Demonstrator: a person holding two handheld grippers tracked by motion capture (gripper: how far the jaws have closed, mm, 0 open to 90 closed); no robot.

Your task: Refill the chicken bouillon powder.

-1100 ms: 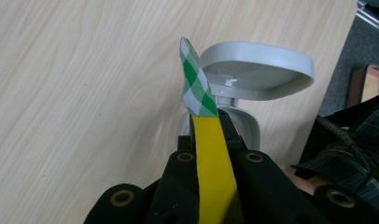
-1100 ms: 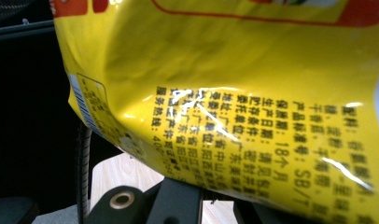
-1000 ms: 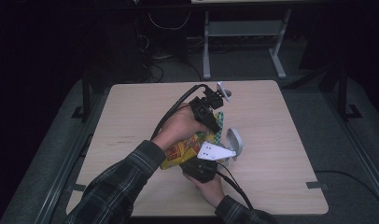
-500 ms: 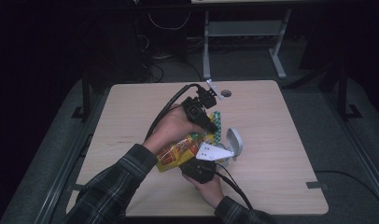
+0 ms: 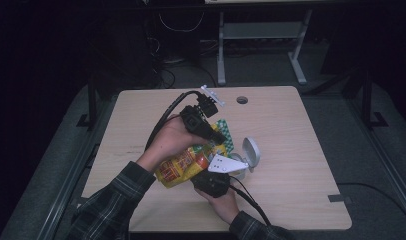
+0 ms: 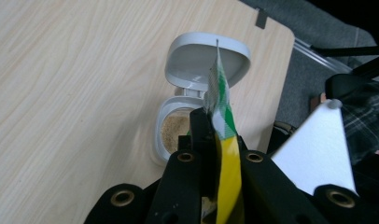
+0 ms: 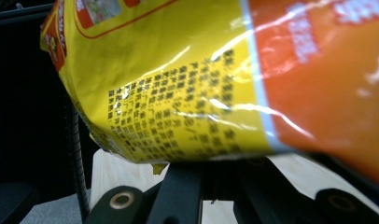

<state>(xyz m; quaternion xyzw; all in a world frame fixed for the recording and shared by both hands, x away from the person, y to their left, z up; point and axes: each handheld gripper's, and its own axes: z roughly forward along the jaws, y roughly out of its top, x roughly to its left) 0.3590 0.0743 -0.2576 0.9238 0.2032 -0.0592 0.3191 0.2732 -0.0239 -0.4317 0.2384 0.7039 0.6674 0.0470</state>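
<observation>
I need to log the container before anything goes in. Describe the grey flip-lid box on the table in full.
The grey box looks like smooth plastic, rounded at the corners. It stands on the wooden table, its hinged lid swung fully open and standing up behind the opening. Inside lies a tan, grainy filling, partly hidden. The green-and-white sealed end of the snack packet, clamped in the left gripper, hangs in front of it; whether they touch cannot be told. In the high view it sits just beyond the right gripper.

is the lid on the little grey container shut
No, the grey container stands with its lid flipped up, showing a tan powder inside.
</observation>
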